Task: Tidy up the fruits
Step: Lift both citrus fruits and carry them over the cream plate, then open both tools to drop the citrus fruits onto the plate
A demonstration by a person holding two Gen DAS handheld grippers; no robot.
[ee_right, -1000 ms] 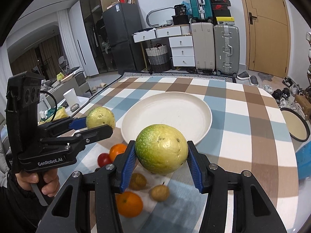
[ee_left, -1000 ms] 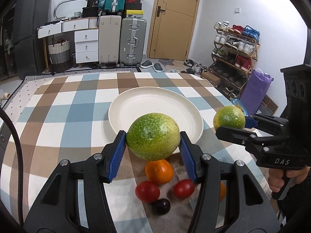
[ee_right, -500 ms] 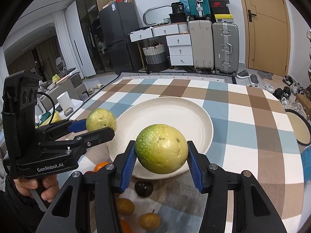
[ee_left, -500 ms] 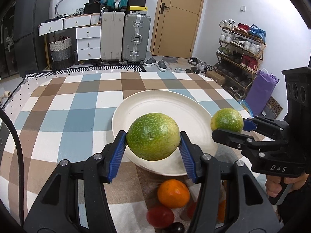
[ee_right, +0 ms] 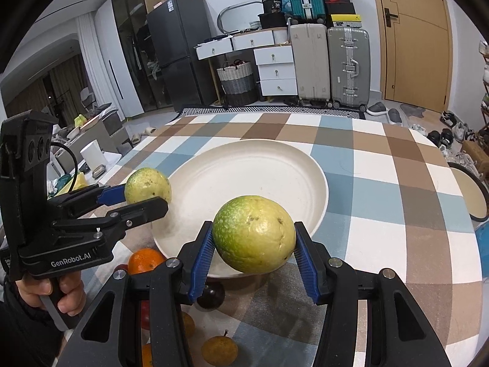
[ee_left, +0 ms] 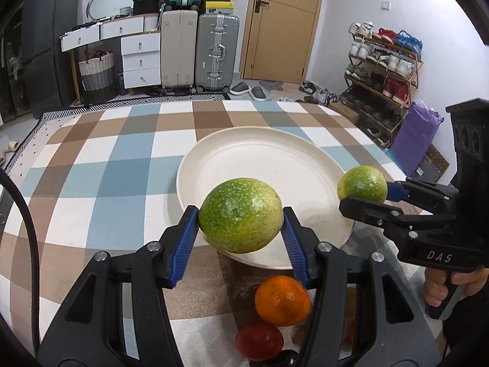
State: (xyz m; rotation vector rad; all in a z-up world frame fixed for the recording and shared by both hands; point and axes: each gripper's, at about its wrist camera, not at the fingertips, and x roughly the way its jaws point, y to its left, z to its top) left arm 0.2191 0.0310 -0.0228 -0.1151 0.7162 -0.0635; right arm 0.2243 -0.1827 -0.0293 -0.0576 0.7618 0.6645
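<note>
My left gripper (ee_left: 240,223) is shut on a speckled green fruit (ee_left: 240,215), held over the near rim of a wide cream plate (ee_left: 259,159). My right gripper (ee_right: 253,238) is shut on a second, yellow-green fruit (ee_right: 254,234) above the plate's (ee_right: 244,171) near edge. Each gripper shows in the other's view: the right one with its fruit (ee_left: 362,185) at the plate's right side, the left one with its fruit (ee_right: 148,185) at the plate's left side. On the cloth below lie an orange (ee_left: 282,301), a red fruit (ee_left: 259,341), a dark plum (ee_right: 211,298) and a small brown fruit (ee_right: 219,350).
The checked tablecloth (ee_left: 122,165) covers the table, with bare cloth to the left and beyond the plate. A person's hands (ee_left: 440,287) hold the gripper handles. Suitcases (ee_left: 217,52), drawers and a shoe rack (ee_left: 382,70) stand behind. A round tray (ee_right: 470,195) sits off the table's right edge.
Both grippers have moved forward and slightly down with their fruits, from over the loose fruit to over the plate's near rim. The loose fruit has slid toward the bottom of both views.
</note>
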